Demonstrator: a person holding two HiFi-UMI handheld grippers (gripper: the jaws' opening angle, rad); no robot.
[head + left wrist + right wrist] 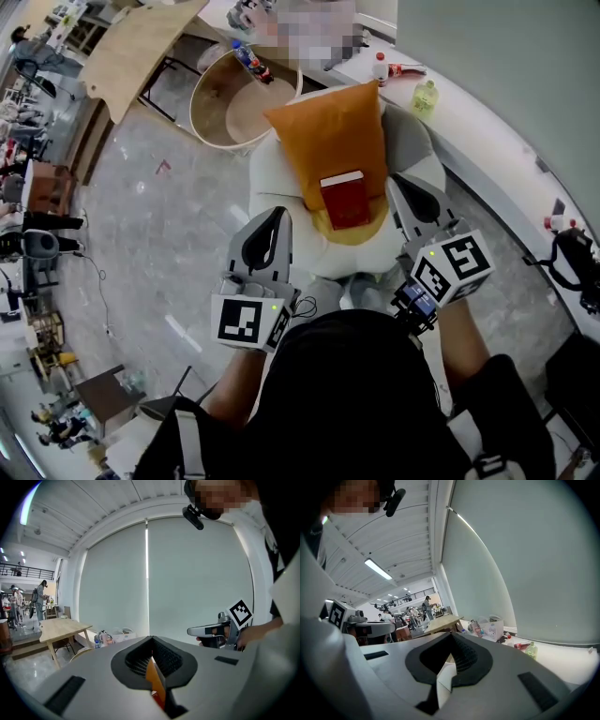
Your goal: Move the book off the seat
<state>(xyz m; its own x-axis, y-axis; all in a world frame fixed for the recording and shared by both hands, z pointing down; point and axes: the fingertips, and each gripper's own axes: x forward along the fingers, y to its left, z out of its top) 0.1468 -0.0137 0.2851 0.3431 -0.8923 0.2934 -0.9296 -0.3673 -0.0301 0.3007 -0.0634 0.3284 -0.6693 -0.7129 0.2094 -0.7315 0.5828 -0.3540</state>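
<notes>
Orange cushion [328, 141]; round wooden table [236, 114] (bottle [249, 59] on it).

The book [345, 200] has a smooth, dull red cover. The cushion [328, 131] is orange woven cloth, and the seat [274, 178] is pale matt fabric. The floor [159, 234] is glossy, polished stone. The table [141, 42] is pale bare wood. The left gripper [274, 220] and right gripper [401, 185] are smooth matt grey plastic.
</notes>
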